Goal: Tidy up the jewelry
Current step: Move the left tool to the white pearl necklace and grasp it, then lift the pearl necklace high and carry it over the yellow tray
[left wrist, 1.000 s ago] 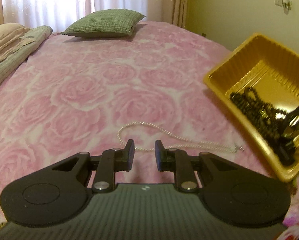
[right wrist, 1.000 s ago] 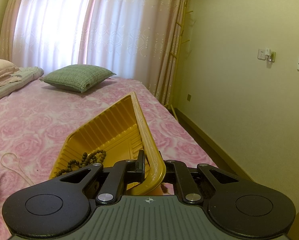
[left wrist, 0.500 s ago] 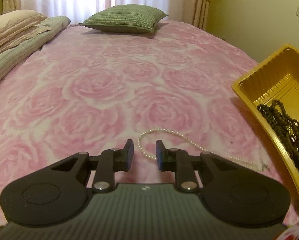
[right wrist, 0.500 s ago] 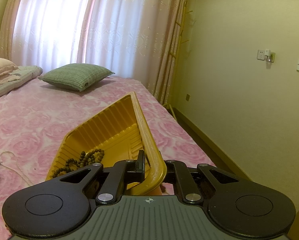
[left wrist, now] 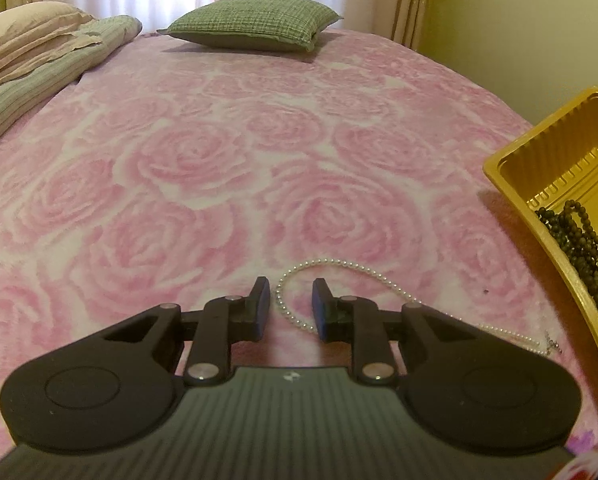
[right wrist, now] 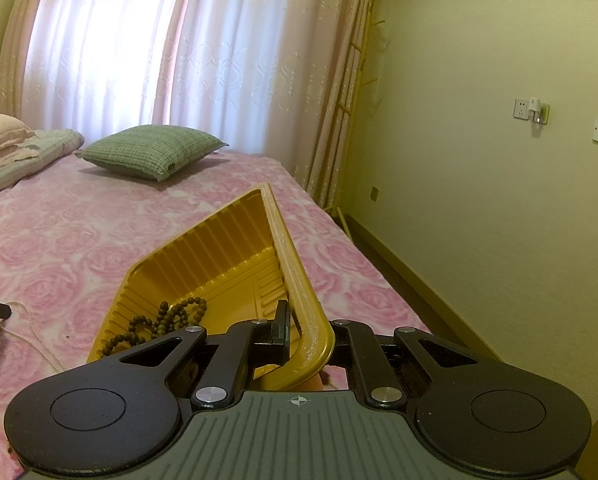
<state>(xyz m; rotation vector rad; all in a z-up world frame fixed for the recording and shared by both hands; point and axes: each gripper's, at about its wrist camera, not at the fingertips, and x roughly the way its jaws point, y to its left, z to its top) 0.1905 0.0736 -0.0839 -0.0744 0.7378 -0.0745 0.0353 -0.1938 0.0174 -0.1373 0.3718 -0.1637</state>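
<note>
A white pearl necklace [left wrist: 355, 266] lies stretched on the pink rose bedspread [left wrist: 203, 168]. Its looped end sits between the fingers of my left gripper [left wrist: 289, 300], which is open just above the bed; the pads do not press the pearls. A yellow plastic tray [left wrist: 555, 168] holds a string of dark brown beads [left wrist: 579, 236]. My right gripper [right wrist: 307, 332] is shut on the near rim of the tray [right wrist: 219, 248], which is tilted up on that side, with the beads [right wrist: 167, 316] at its low end. The necklace [right wrist: 31, 332] shows left of the tray.
A green checked cushion [left wrist: 255, 26] lies at the far end of the bed and folded bedding [left wrist: 31, 56] at the far left. The bed's right edge drops to the floor by a yellow wall [right wrist: 479, 200]. Curtains [right wrist: 159, 48] hang behind.
My left gripper has shifted left and lower along the necklace, so the loop end now lies between its fingers and the tray sits at the view's right edge. The right gripper has not moved.
</note>
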